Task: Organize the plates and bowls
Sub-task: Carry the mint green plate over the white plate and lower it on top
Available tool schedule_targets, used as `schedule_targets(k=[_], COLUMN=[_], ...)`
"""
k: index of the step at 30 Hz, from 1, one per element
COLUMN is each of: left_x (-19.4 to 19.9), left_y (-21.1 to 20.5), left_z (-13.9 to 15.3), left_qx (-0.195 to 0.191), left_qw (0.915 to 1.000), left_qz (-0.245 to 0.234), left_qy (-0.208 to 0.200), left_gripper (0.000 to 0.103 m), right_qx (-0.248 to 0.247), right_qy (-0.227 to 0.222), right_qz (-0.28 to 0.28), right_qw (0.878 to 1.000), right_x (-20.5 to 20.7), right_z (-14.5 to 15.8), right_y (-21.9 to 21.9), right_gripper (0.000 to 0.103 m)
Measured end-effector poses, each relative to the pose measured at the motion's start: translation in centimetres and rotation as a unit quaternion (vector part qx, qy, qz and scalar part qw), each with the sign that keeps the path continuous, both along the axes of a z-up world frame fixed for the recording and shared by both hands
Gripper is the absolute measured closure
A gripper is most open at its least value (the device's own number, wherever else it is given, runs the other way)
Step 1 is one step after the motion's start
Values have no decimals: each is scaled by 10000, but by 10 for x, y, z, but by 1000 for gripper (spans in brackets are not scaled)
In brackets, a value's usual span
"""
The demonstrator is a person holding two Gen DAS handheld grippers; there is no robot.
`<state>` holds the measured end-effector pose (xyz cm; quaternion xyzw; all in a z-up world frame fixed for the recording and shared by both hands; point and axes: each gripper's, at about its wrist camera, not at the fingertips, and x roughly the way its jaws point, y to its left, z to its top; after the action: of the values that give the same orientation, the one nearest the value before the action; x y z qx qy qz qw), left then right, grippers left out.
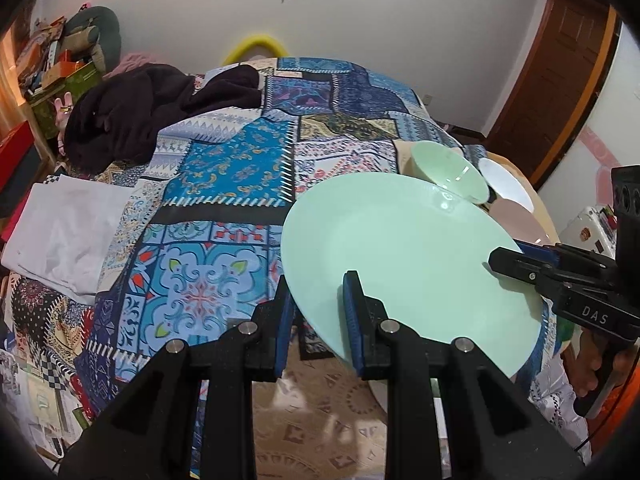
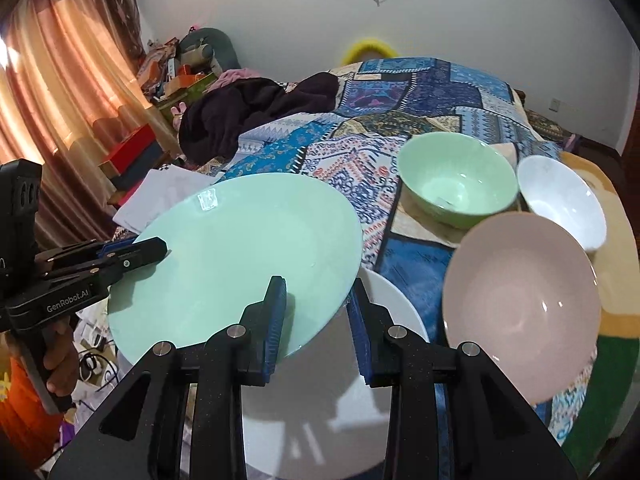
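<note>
**Green plate held at both edges over the bed**

The mint-green plate (image 2: 236,264) is lifted and tilted above the patchwork bedspread (image 1: 224,168). The left claw (image 1: 318,312) straddles the plate's near rim, one blue pad above and one below, so it looks clamped on it. The right claw (image 2: 316,312) grips the opposite edge in the same way, though the lower finger is partly hidden and actual contact is hard to confirm.

Under the plate's right edge lies a white plate (image 2: 332,392). Just beside it stands a pink bowl (image 2: 520,312), with a green bowl (image 2: 456,176) and a white bowl (image 2: 560,200) behind it, close together. A dark garment (image 1: 132,112) lies heaped at the bed's far left.
</note>
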<state>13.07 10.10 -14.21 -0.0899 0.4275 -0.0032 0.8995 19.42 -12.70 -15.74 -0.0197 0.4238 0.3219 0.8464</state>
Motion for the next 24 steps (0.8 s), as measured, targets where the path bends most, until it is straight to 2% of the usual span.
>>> schedule_targets(k=[7, 24], left_x=[-6, -10], left_y=[-20, -50], left_z=[-2, -30], left_qx=[17, 15], left_qw=[9998, 9983], left_qz=[-175, -469], left_qy=[18, 345], left_gripper=[79, 79], right_qx=[1, -91], right_qy=[146, 488], right_qz=[-89, -276], right_qw=[9999, 9984], right_x=[-8, -20], right_z=[-9, -36], right_y=[-17, -42], right_gripper=[75, 75])
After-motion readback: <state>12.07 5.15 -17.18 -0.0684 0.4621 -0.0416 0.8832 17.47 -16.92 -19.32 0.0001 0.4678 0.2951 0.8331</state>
